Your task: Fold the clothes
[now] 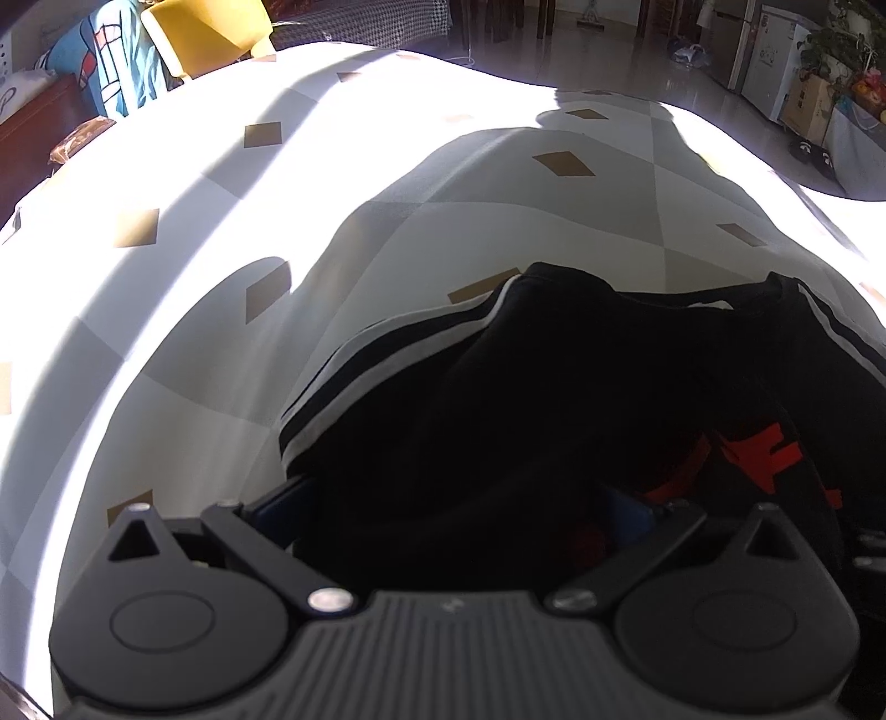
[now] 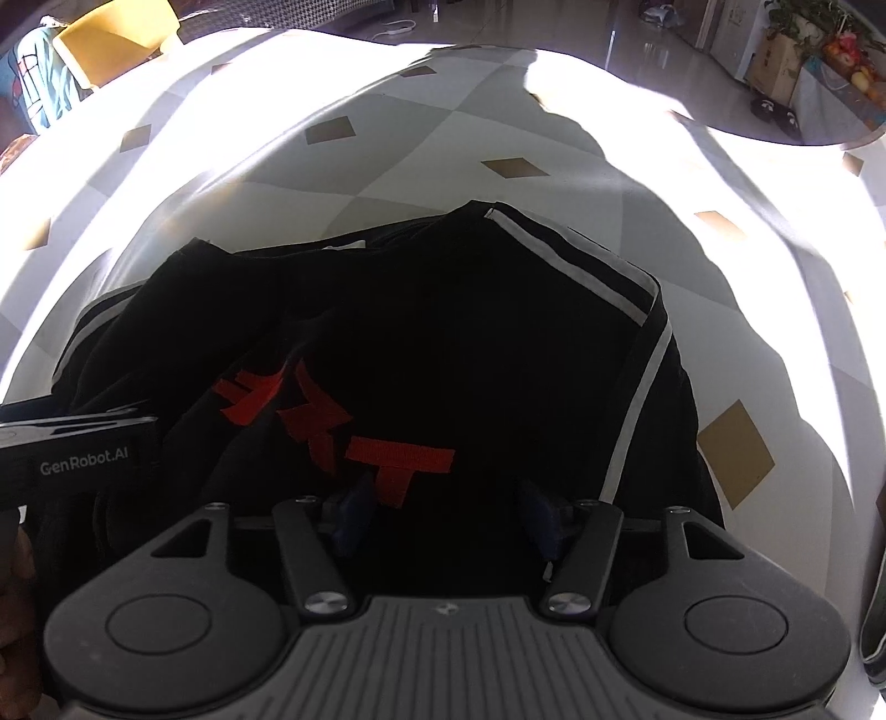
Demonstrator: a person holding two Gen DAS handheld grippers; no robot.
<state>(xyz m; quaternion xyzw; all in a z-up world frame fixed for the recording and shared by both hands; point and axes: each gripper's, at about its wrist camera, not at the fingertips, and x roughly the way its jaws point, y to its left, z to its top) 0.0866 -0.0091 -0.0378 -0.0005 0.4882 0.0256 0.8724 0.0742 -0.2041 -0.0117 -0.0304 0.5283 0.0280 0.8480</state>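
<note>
A black garment with white side stripes and red lettering lies bunched on the near part of the table, in the shadow that falls across its middle. In the left wrist view the cloth is heaped over the left gripper; its blue fingers stand well apart, but the fabric hides the tips, so whether they pinch anything cannot be told. In the right wrist view the right gripper sits over the same garment with its blue fingers spread fairly wide and dark fabric between them; whether the pads touch the cloth cannot be made out. At the left edge of that view the black body of the left gripper, marked GenRobot.AI, is just beside the garment.

The table carries a pale tablecloth in grey and white diamonds with small tan lozenges. Strong sunlight washes out its far and outer parts.

Beyond the far edge, at the left, stand a yellow chair and a blue patterned cloth. At the far right are a shiny dark floor, a white cabinet, a cardboard box and green plants.
</note>
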